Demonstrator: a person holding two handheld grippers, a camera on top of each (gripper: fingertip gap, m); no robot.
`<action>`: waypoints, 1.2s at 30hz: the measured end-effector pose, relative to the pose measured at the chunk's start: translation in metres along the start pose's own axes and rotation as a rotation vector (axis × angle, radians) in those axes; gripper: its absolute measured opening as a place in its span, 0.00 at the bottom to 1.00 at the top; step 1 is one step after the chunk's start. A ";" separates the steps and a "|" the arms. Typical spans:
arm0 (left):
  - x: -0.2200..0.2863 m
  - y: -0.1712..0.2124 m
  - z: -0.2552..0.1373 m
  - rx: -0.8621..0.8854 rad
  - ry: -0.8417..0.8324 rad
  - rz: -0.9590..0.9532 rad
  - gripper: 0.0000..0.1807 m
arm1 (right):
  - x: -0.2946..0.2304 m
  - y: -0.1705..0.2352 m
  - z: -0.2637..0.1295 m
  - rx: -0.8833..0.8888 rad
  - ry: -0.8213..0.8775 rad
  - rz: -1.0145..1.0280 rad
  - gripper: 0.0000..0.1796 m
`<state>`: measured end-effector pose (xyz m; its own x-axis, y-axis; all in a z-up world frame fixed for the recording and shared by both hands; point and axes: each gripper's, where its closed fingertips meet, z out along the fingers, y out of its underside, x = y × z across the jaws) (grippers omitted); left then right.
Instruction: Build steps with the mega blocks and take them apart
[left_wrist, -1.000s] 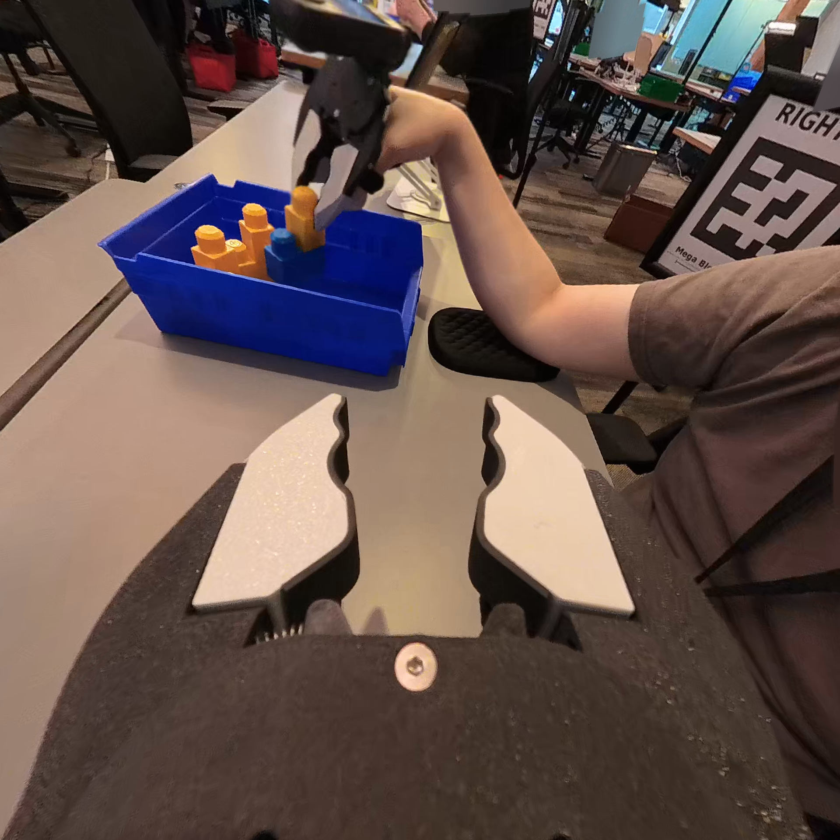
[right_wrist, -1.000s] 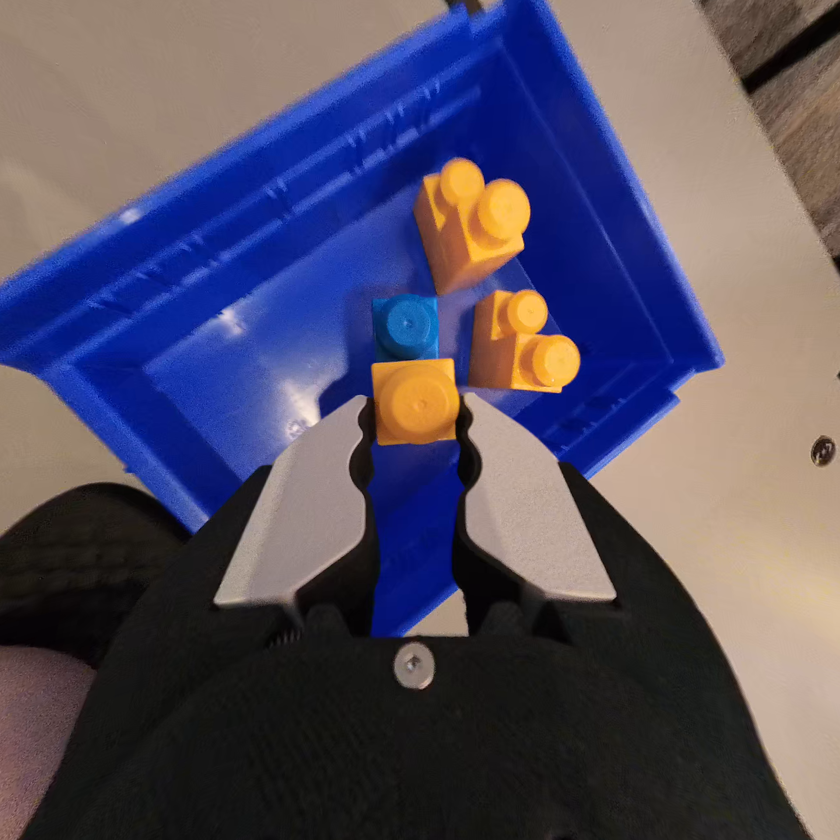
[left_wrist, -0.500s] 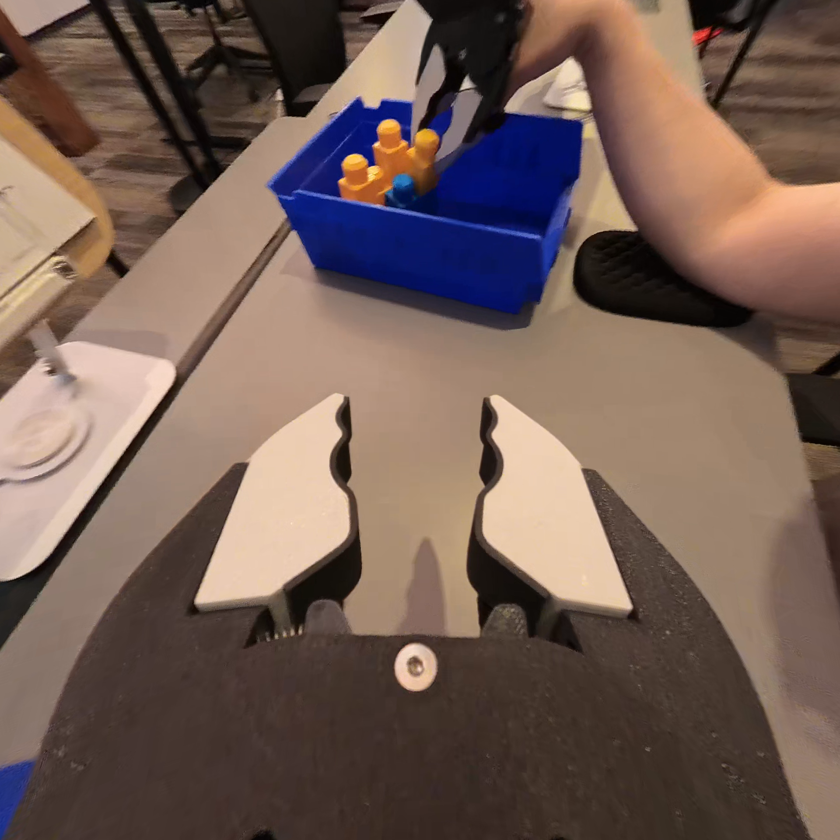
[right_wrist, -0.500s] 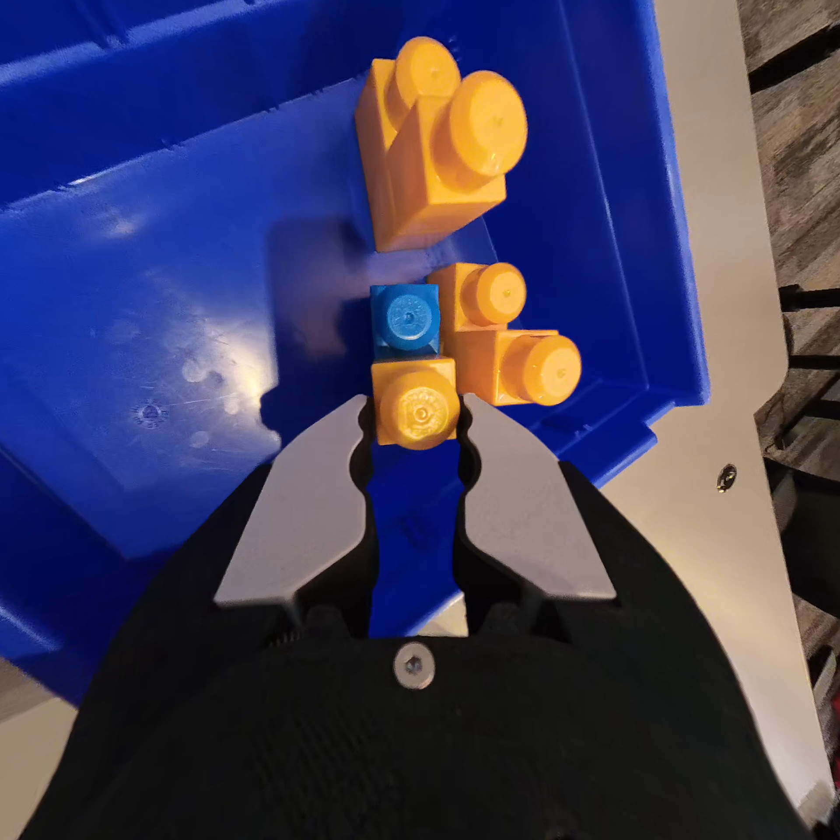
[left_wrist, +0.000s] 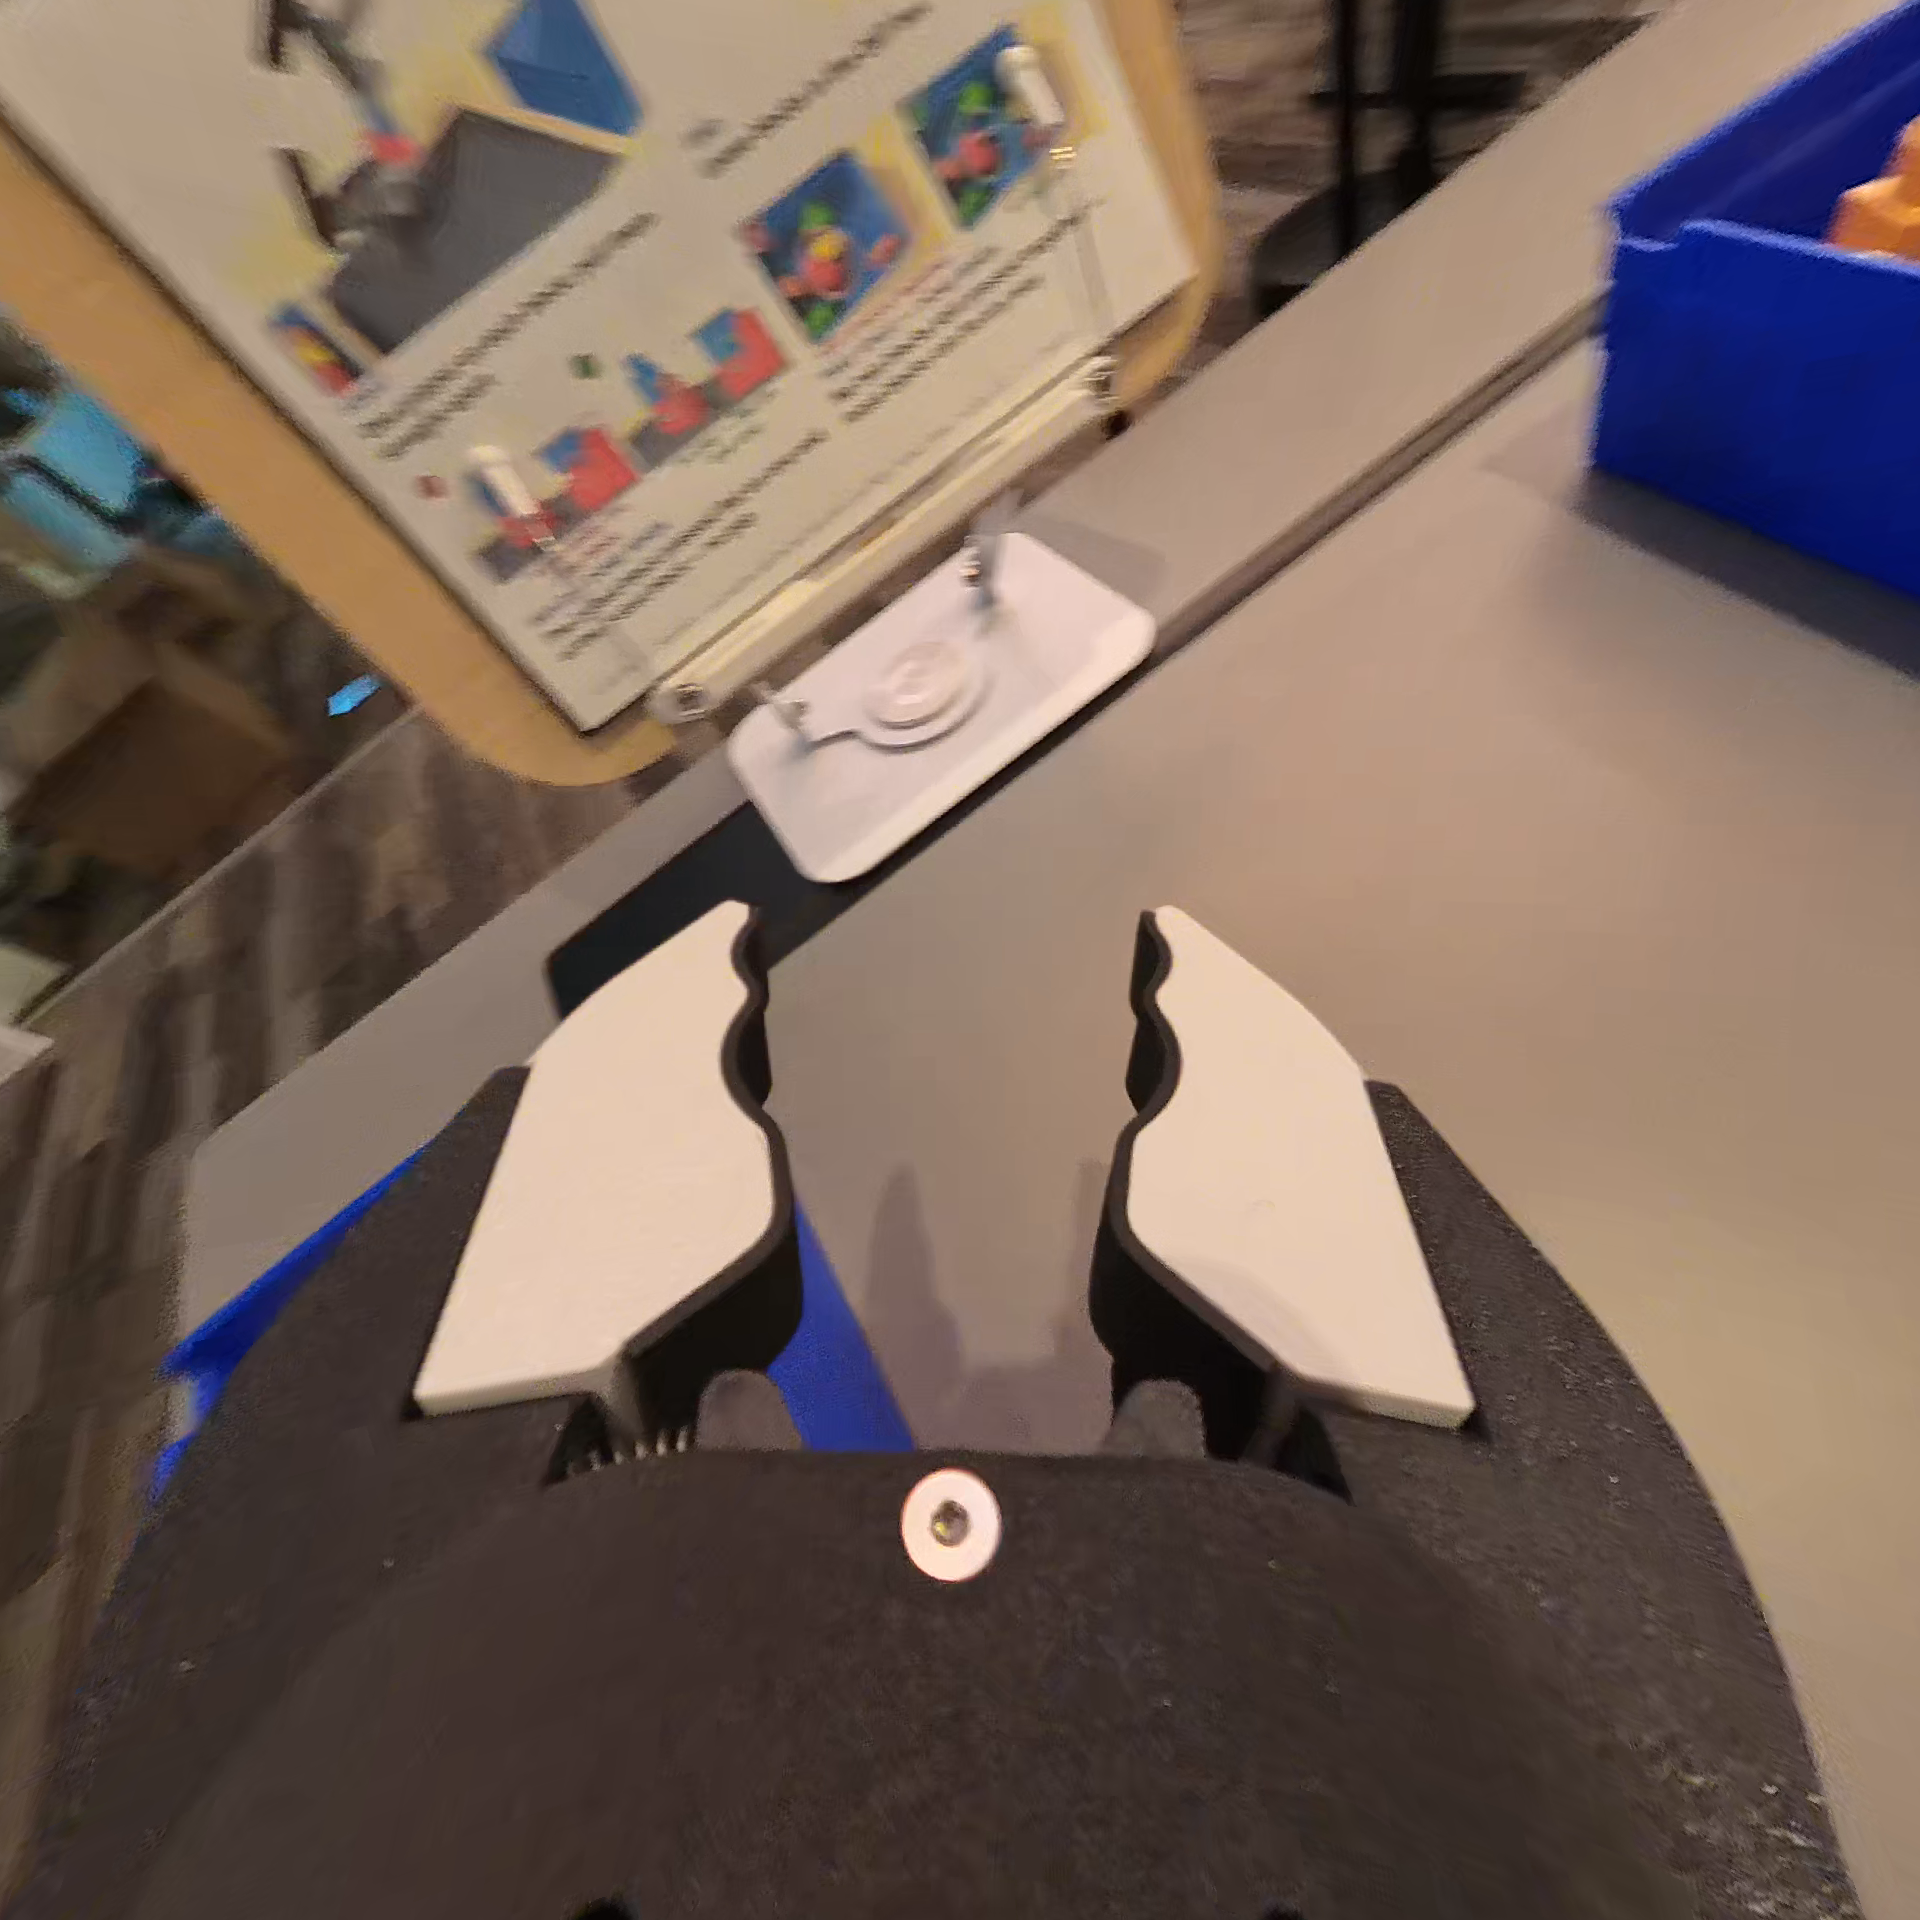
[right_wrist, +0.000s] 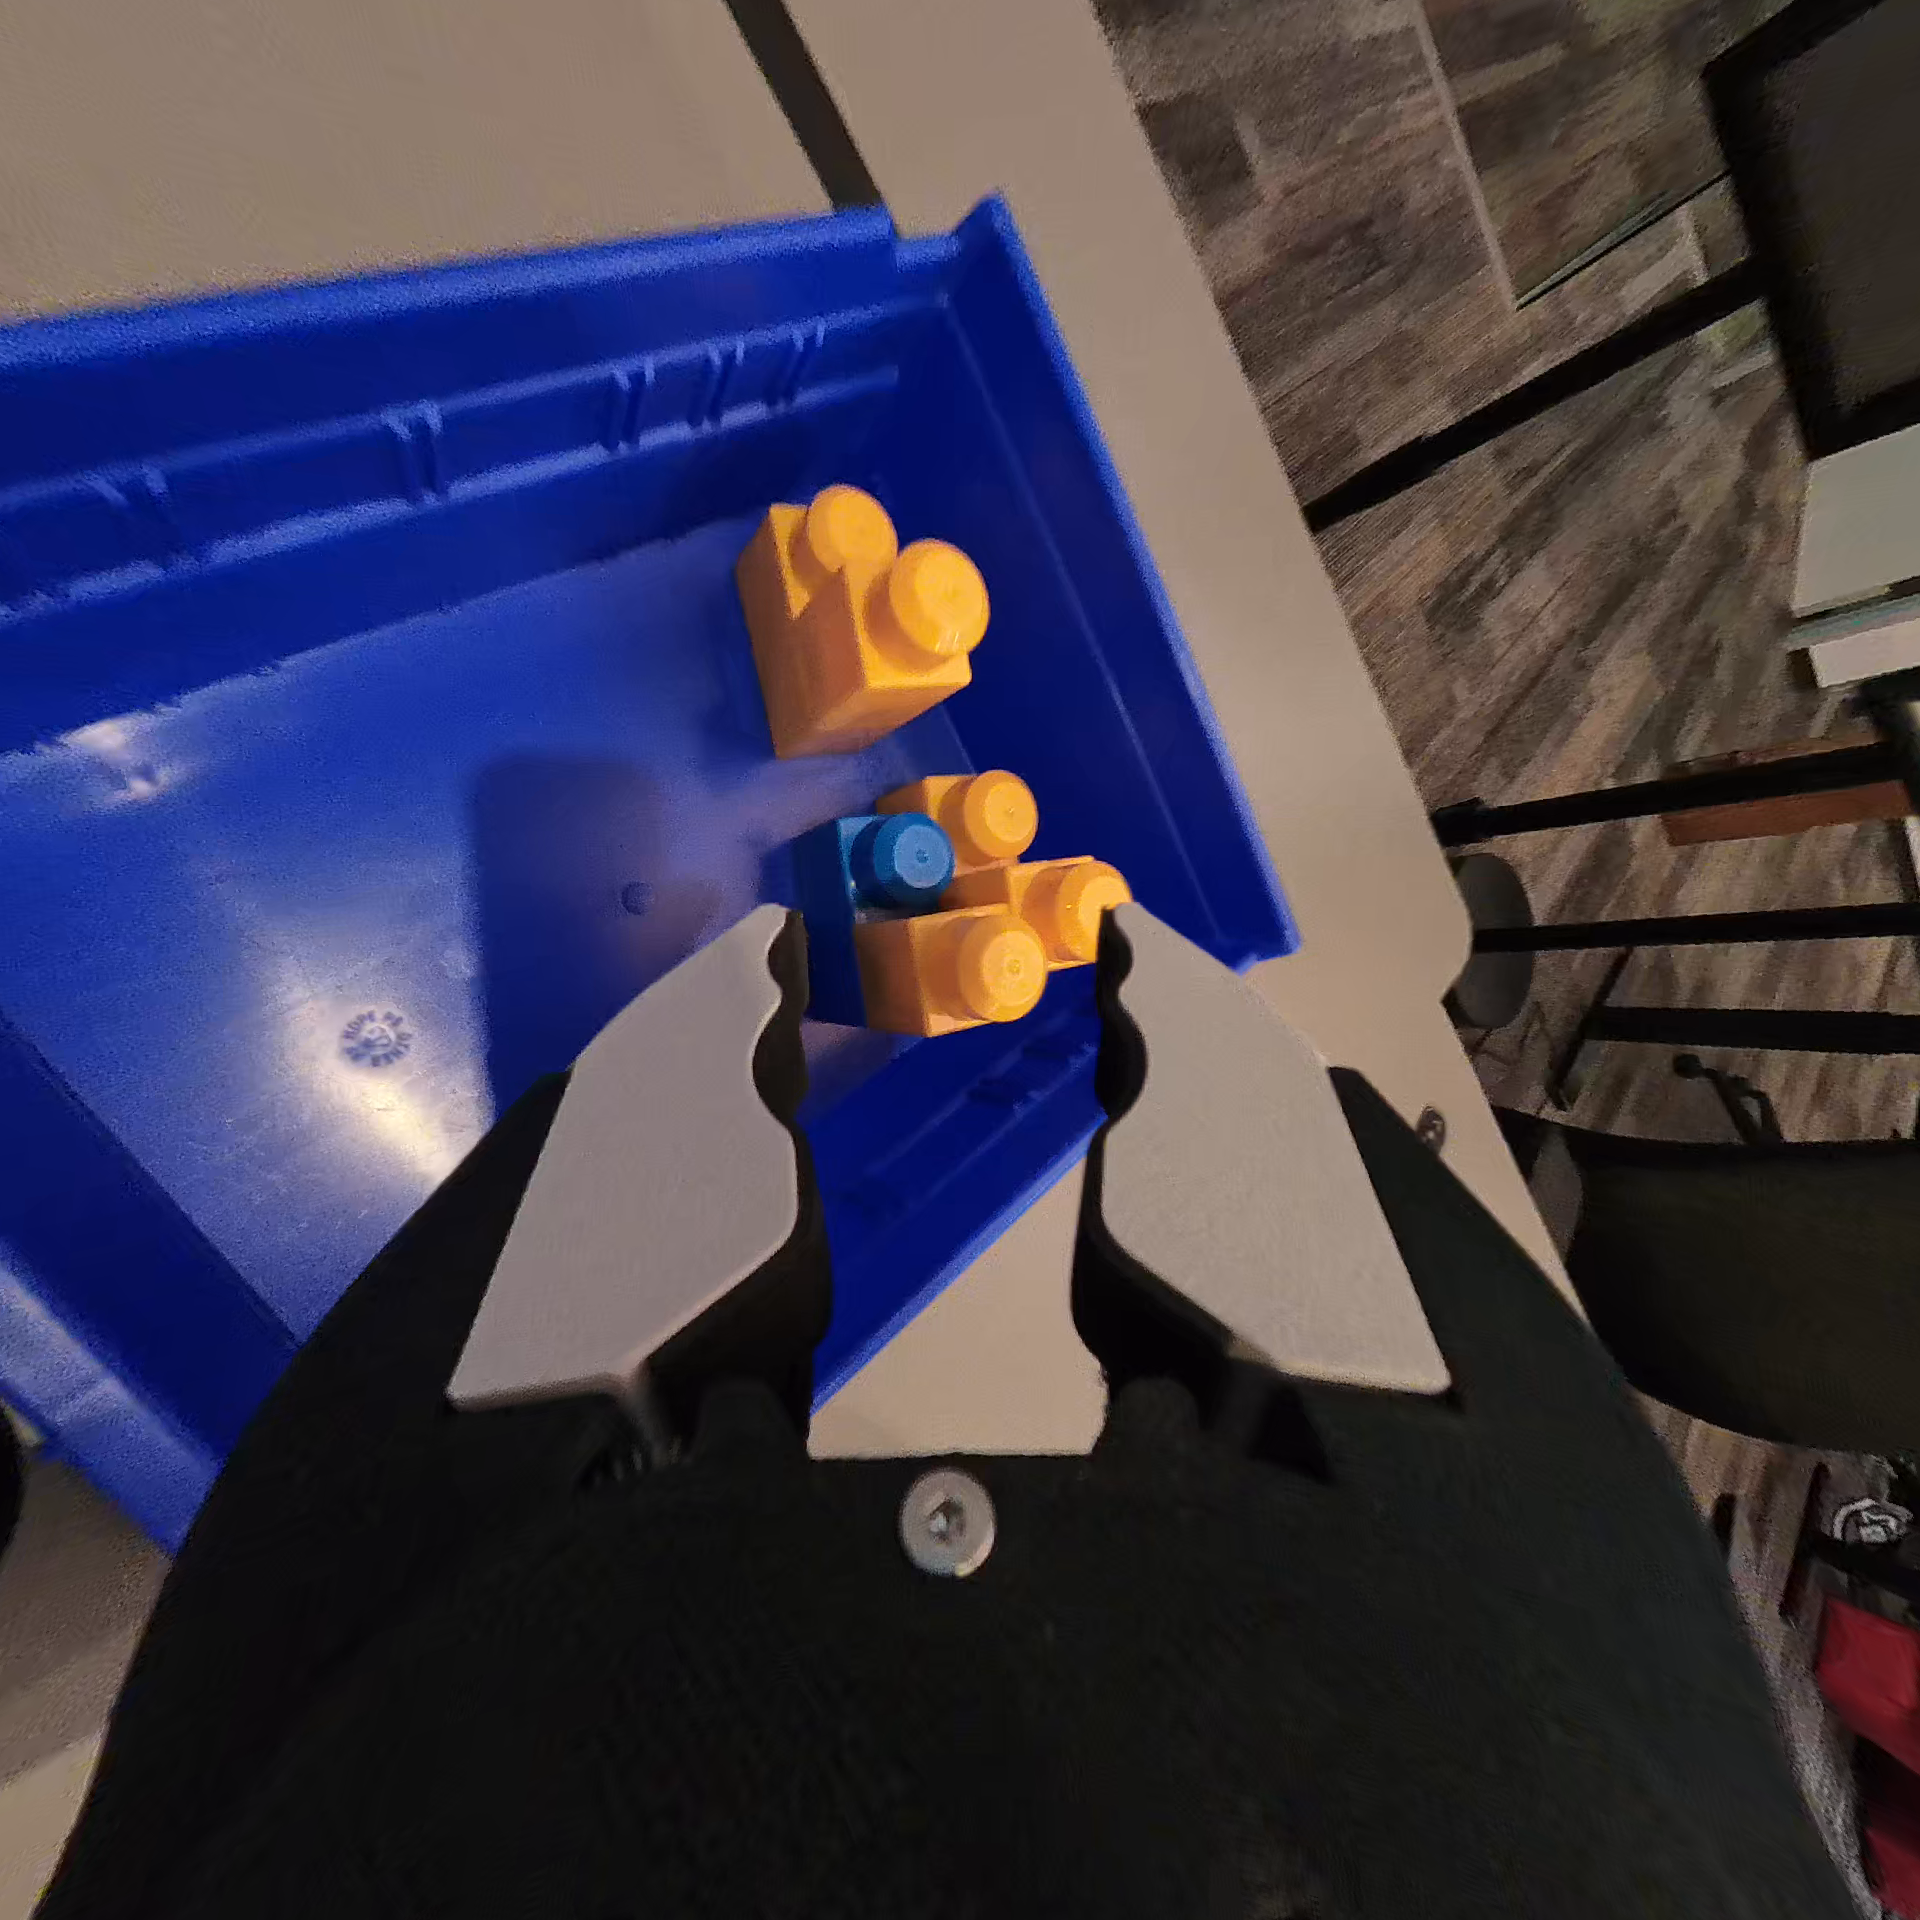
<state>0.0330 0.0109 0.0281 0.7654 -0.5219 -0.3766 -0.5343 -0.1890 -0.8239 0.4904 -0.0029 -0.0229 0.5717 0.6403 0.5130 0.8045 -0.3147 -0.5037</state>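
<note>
In the right wrist view, a blue bin (right_wrist: 312, 644) holds the blocks. A blue block (right_wrist: 836, 914) with a small orange block (right_wrist: 951, 971) stuck on it leans tilted against an orange two-step stack (right_wrist: 1023, 842) near the bin's right wall. Another orange two-step stack (right_wrist: 857, 623) stands farther back. My right gripper (right_wrist: 945, 920) is open and empty, just above the blue-and-orange piece. My left gripper (left_wrist: 945, 920) is open and empty over the grey table (left_wrist: 1455, 935). The bin's corner (left_wrist: 1766, 353) with an orange block (left_wrist: 1886, 208) shows at the top right of the left wrist view.
An instruction board (left_wrist: 582, 312) on a white stand (left_wrist: 935, 707) sits at the table's far edge ahead of the left gripper. Another blue bin edge (left_wrist: 301, 1288) lies under the left gripper. Chair legs (right_wrist: 1662, 935) and carpet lie beyond the table's right edge. Tip to tip, the grippers are about 45 centimeters apart. The right tips stand about 10 centimeters off the orange two-step stack (right_wrist: 857, 623).
My right gripper has opened and let go of the small orange block; the blue-and-orange piece now rests tilted in the bin. My left gripper has swung left, toward the instruction board.
</note>
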 end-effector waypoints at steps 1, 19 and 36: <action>-0.010 0.001 -0.002 -0.003 -0.052 -0.002 0.37 | 0.001 -0.007 -0.007 0.015 0.019 -0.003 0.31; -0.081 0.008 -0.029 0.051 -0.258 -0.181 0.37 | -0.078 -0.266 -0.076 0.824 0.111 0.073 0.33; -0.162 0.100 -0.078 -0.165 -0.127 -0.410 0.29 | -0.217 -0.312 0.001 0.796 -0.204 0.169 0.33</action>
<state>-0.1725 0.0118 0.0400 0.9579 -0.2722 -0.0914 -0.2206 -0.4937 -0.8412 0.1150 -0.0424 0.0224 0.5724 0.7675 0.2888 0.3126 0.1214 -0.9421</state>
